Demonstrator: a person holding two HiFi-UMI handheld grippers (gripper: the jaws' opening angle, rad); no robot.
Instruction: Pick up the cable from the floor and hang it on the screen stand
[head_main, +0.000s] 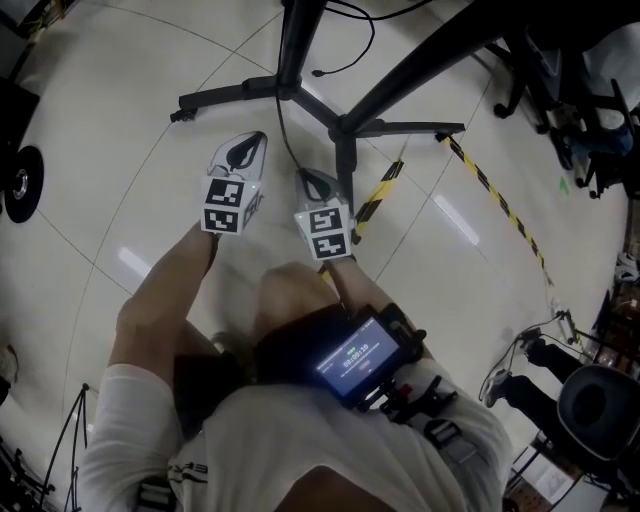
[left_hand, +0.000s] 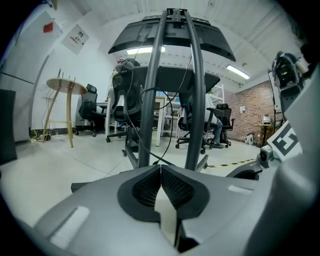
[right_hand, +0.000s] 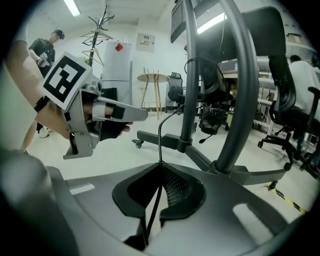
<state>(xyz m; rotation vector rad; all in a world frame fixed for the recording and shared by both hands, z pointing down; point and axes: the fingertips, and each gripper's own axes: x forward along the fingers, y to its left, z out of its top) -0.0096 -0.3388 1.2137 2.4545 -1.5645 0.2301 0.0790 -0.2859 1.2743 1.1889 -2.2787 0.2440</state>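
Pickup looks done, since the right gripper (right_hand: 161, 166) has its jaws pinched on the thin black cable (right_hand: 159, 135) above the floor (right_hand: 125, 152), the left gripper (left_hand: 161, 167) is closed on nothing, and hanging it on the screen stand (right_hand: 241, 100) at 1 o'clock remains.

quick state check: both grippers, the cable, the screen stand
left gripper: shut, nothing between the jaws
right gripper: shut on cable
cable: pinched in right gripper, rising out past its tips
screen stand: standing upright
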